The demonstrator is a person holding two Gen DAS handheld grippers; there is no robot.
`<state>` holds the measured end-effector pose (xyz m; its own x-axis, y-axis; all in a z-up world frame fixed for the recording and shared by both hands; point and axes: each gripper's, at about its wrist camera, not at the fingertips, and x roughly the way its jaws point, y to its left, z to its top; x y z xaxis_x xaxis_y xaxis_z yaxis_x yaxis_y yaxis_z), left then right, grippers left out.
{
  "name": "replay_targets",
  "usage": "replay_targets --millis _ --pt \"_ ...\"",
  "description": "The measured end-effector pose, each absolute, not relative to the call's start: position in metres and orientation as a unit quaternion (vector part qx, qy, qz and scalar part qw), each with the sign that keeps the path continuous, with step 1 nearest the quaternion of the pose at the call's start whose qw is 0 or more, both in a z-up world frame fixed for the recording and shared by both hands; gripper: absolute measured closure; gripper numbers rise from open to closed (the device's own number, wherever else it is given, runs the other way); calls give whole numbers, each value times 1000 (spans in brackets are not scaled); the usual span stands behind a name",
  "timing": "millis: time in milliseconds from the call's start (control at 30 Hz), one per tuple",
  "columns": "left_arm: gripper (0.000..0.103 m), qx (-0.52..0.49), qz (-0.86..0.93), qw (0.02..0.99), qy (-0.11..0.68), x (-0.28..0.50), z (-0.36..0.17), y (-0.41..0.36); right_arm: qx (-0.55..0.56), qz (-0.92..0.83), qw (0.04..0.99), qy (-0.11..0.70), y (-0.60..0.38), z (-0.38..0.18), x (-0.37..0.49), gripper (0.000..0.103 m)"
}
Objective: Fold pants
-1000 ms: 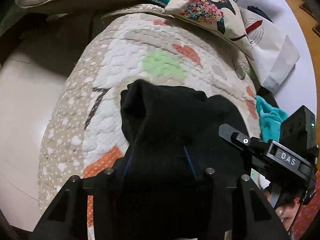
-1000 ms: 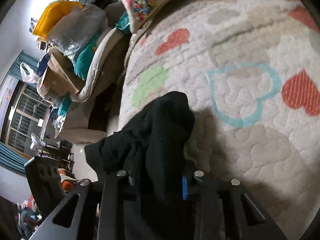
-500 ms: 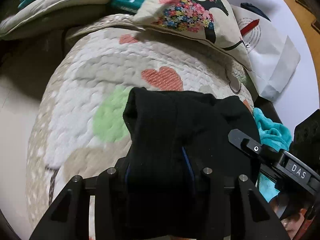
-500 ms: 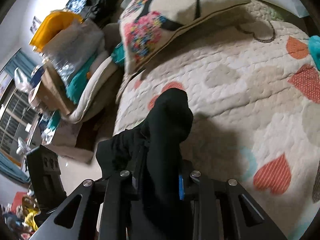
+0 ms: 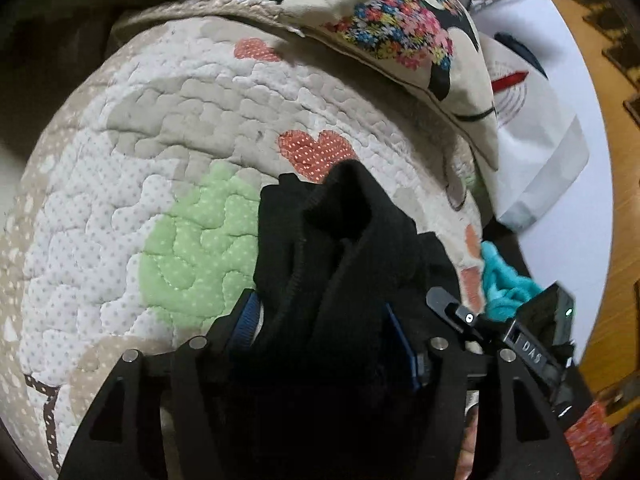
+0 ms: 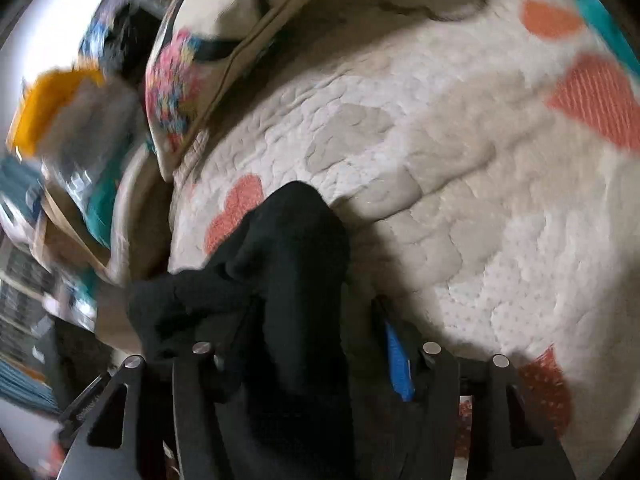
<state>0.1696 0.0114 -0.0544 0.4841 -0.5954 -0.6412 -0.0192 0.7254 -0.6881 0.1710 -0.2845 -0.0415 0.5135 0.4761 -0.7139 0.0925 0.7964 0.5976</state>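
Note:
The black pants (image 5: 344, 256) hang bunched between both grippers above a quilted bedspread with hearts (image 5: 160, 184). My left gripper (image 5: 326, 328) has its jaws spread with the black cloth lying between the blue pads (image 5: 248, 316). My right gripper (image 6: 320, 332) also has its jaws apart, with a fold of the pants (image 6: 296, 248) draped between them and a gap beside the right blue pad (image 6: 396, 360). The right gripper's body (image 5: 532, 344) shows at the right of the left wrist view.
A flowered pillow (image 5: 404, 36) lies at the head of the bed, also in the right wrist view (image 6: 188, 80). A white bag (image 5: 532, 128) and teal cloth (image 5: 504, 280) lie at the right. Piled clutter (image 6: 60, 120) stands off the bed's left side.
Both grippers moved forward over the bed toward the pillow and their jaws spread apart. The pants now slump loosely between the fingers.

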Motion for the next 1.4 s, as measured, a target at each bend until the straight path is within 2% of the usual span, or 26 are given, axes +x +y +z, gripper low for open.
replay_targets --millis 67,133,267,667,767,833,900,933,967,1000,1100,1233,1400 --pt "43 -351 -180 783 480 167 -56 20 287 104 819 486 -284 -36 167 40" --pt "42 -372 -172 774 482 162 -55 29 260 84 830 486 -283 -24 158 31" --pt "38 -373 -144 777 487 143 -50 45 224 64 847 478 -284 1 132 31" --pt "37 -201 -46 850 485 43 -13 44 199 66 842 497 -254 26 14 30" --pt "37 -164 -30 881 442 12 9 30 171 59 856 485 -245 28 -10 30" --pt "37 -117 2 916 383 -16 30 18 146 49 867 473 -241 29 -24 29" --pt "25 -81 24 945 316 -45 47 9 113 34 881 459 -236 29 -37 28" --pt "12 -72 30 955 287 -57 54 6 101 27 885 454 -235 28 -43 27" --pt "3 -64 34 964 257 -69 59 3 95 23 887 452 -236 26 -46 27" --pt "0 -51 38 974 216 -83 65 -2 91 19 888 450 -235 25 -50 27" --pt "0 3 47 986 159 -99 71 -20 90 11 890 447 -237 23 -57 27" --pt "0 64 23 979 191 -91 61 -45 79 -2 894 441 -235 21 -58 26" --pt "0 32 -18 963 266 -72 43 -49 79 -12 894 441 -235 16 -55 26"
